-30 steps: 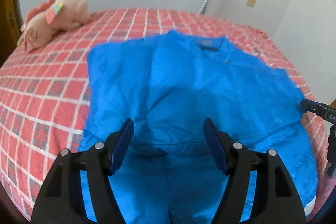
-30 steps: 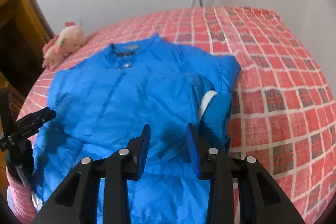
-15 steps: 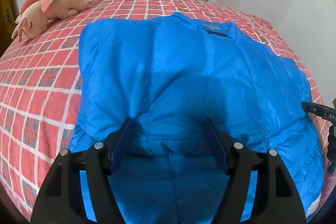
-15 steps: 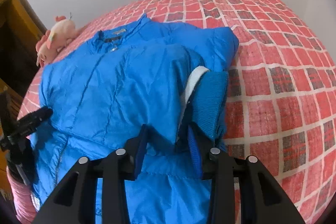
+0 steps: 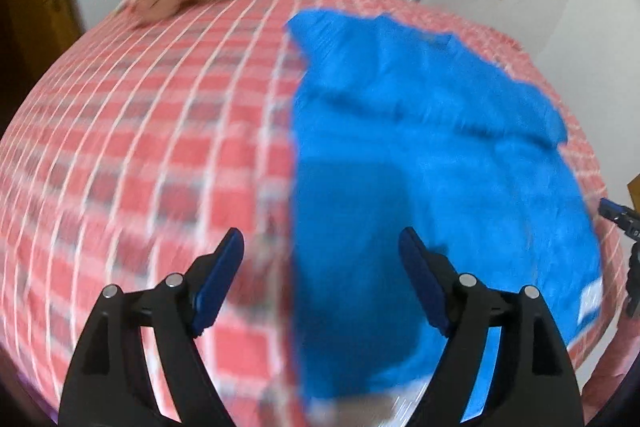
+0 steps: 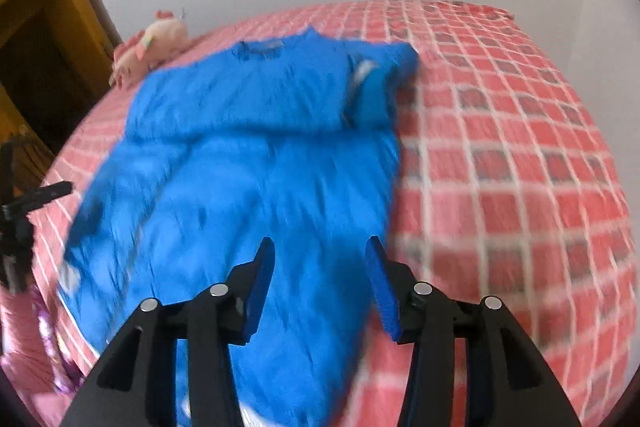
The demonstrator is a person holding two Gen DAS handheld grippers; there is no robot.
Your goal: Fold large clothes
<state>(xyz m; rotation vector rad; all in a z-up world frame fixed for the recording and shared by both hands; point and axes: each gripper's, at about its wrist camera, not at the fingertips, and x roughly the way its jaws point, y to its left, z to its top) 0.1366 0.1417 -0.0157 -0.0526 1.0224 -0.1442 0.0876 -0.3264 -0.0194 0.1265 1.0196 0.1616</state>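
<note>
A: Where's the garment?

B: Blue padded jacket (image 6: 256,163) flat on the red checked bedspread (image 6: 520,155), collar toward the far wall. Sleeves are folded in across the chest; one knit cuff with a white lining (image 6: 362,73) shows on top near the far right shoulder.

A: Relative to the left gripper (image 5: 320,259)?

B: In the left wrist view the jacket (image 5: 420,155) sits ahead and to the right. Its left edge runs down between the two fingers. The right pad hangs over blue fabric, the left pad over bare bedspread (image 5: 140,147).

A: State?

B: Jaws spread wide, nothing between them. Whether the pads touch the fabric I can't tell, as the frame is motion-blurred.

A: Right gripper (image 6: 320,277)?

B: Jaws also apart, holding nothing. It hovers over the jacket's lower right part, near the hem. The left pad is over blue and the right pad is at the jacket's right edge, where the checks begin.

A: Pose?

B: Both point forward along the bed, tilted down at the fabric.

A: Other items?

B: A pink plush toy (image 6: 150,45) lies at the far left of the bed, well apart from the jacket. A tripod (image 6: 20,223) stands at the bed's left edge.
</note>
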